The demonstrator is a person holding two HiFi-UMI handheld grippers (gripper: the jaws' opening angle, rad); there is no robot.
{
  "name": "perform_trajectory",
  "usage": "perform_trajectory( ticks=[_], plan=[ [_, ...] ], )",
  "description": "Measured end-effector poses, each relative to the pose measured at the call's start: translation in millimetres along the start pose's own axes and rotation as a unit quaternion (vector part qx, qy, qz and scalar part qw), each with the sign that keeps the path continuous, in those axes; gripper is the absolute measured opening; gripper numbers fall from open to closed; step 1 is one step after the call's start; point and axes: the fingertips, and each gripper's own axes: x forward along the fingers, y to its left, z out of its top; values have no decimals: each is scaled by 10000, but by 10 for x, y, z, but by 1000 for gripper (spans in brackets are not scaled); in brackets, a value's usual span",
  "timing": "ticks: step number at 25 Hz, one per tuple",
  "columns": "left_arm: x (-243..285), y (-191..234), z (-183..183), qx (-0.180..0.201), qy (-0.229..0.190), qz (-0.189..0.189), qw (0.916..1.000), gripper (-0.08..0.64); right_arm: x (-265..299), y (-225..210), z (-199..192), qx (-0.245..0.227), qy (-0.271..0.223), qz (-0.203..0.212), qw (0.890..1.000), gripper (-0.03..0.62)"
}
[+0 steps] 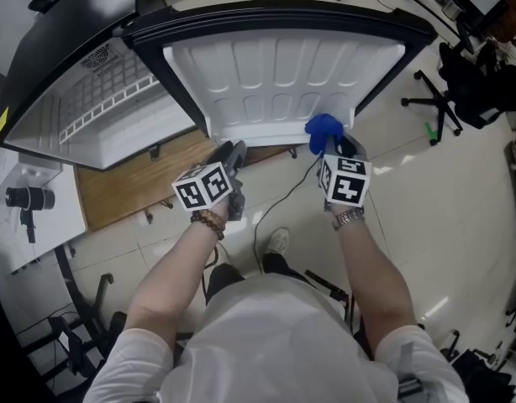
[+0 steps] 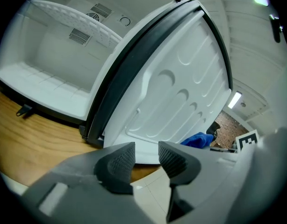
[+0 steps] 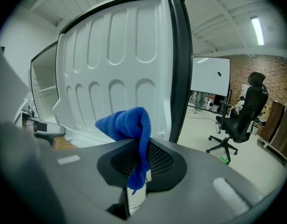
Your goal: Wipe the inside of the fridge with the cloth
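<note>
The small fridge stands open, its white interior [image 1: 107, 116] at the left and the ribbed white inside of its door [image 1: 283, 82] swung out in front of me. My left gripper [image 1: 234, 154] is by the door's lower edge; in the left gripper view its jaws [image 2: 147, 158] stand apart with nothing between them, facing the door [image 2: 181, 87]. My right gripper [image 1: 338, 148] is shut on the blue cloth [image 1: 323, 131], close to the door's lower right corner. In the right gripper view the cloth [image 3: 127, 125] bunches above the jaws [image 3: 139, 160], in front of the door [image 3: 115, 69].
The fridge rests on a wooden platform [image 1: 115, 187]. A black cable [image 1: 271, 212] trails over the floor by my shoe [image 1: 278, 242]. An office chair [image 1: 443, 99] stands at the right, and a camera on a stand [image 1: 27, 198] at the left.
</note>
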Motion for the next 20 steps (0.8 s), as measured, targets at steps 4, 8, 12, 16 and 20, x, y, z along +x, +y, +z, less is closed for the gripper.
perform_trajectory(
  ticks=[4, 8, 12, 16, 20],
  plan=[
    [19, 35, 13, -349, -111, 11, 9993, 157, -20, -126, 4, 29, -1, -99, 9999, 34],
    [22, 40, 62, -609, -257, -22, 9978, 158, -44, -181, 5, 30, -2, -115, 9999, 34],
    [16, 50, 100, -822, -442, -110, 9956, 160, -65, -194, -1, 19, -3, -110, 9999, 34],
    [-12, 38, 145, -866, -678, -257, 9936, 161, -73, -192, -3, 1, -3, -103, 9999, 34],
    [-45, 25, 156, -859, -829, -398, 9920, 163, -95, -172, 10, -2, -11, -73, 10000, 34]
  ],
)
